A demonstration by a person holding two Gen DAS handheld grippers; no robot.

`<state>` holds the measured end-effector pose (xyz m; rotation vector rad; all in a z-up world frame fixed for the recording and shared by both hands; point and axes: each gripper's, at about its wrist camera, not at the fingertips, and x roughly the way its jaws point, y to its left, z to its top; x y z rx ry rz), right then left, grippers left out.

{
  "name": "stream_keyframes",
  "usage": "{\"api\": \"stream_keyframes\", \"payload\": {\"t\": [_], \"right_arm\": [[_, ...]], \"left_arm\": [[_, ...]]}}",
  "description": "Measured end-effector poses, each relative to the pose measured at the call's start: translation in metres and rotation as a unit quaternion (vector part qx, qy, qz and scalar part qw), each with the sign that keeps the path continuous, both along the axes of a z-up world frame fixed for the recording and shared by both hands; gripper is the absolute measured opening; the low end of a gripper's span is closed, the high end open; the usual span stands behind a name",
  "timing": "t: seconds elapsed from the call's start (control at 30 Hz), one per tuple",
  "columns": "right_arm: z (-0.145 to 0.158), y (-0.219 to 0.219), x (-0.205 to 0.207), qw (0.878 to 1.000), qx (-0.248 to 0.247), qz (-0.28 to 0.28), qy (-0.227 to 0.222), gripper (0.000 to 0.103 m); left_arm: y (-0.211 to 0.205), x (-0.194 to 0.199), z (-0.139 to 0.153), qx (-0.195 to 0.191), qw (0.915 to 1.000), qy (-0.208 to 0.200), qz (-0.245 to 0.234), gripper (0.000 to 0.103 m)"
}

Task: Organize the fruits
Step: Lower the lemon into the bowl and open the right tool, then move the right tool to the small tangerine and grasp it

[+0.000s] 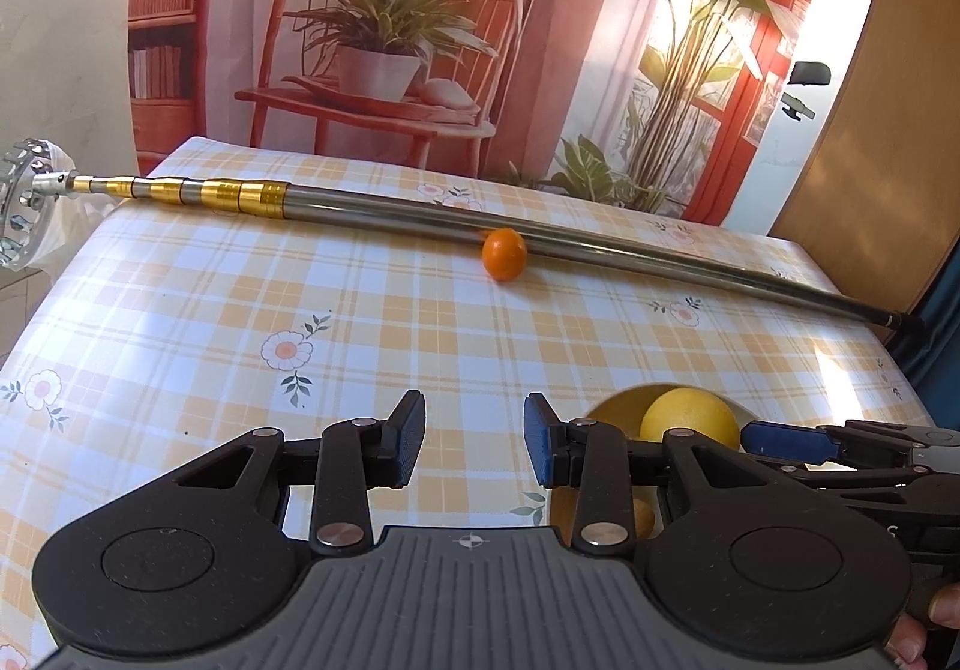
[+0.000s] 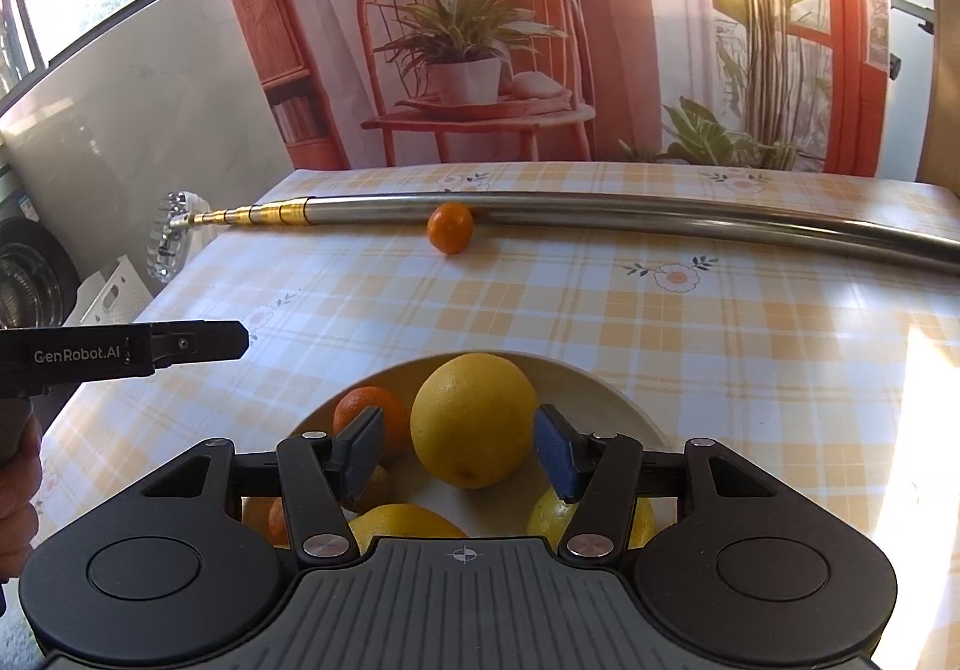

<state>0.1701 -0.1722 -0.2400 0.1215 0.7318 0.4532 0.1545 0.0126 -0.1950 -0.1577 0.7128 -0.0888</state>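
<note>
Nearest in the right wrist view, our right gripper [image 2: 459, 451] stood spread, its jaws on either side of a large lemon [image 2: 474, 421] in the pale bowl [image 2: 624, 412] at lower centre, touching nothing. A small orange [image 2: 369, 418] and more yellow fruit crowded the bowl; the left wrist view hid most of these. Our left gripper [image 1: 474, 445] hung spread and empty over the checked tablecloth [image 1: 180, 310]. Farther up, a lone tangerine [image 1: 504, 253] rested against a long metal pole [image 1: 390, 202] lying across the table.
</note>
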Motion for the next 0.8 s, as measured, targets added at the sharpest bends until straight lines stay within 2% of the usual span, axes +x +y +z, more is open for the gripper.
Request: {"api": "stream_keyframes", "payload": {"t": [0.2,0.47,0.57,0.63,0.8], "right_arm": [[0.017,-0.009,0.01,1.0,-0.001,-0.01,-0.019,0.052],[0.046,-0.021,0.039,0.999,0.023,-0.025,-0.037,0.053],[0.051,-0.019,0.051,0.999,0.021,-0.026,-0.04,0.059],[0.053,-0.017,0.06,0.999,0.019,-0.025,-0.041,0.066],[0.049,-0.006,0.082,0.999,0.028,-0.016,-0.043,0.075]], "left_arm": [[0.017,0.005,0.02,-0.005,0.9997,-0.02,0.015,0.038],[0.031,0.011,0.053,0.021,0.9973,-0.065,0.027,0.044],[0.035,0.015,0.06,0.03,0.9962,-0.077,0.03,0.044],[0.037,0.019,0.062,0.034,0.9957,-0.079,0.033,0.044],[0.044,0.024,0.056,0.037,0.9956,-0.075,0.041,0.045]]}}
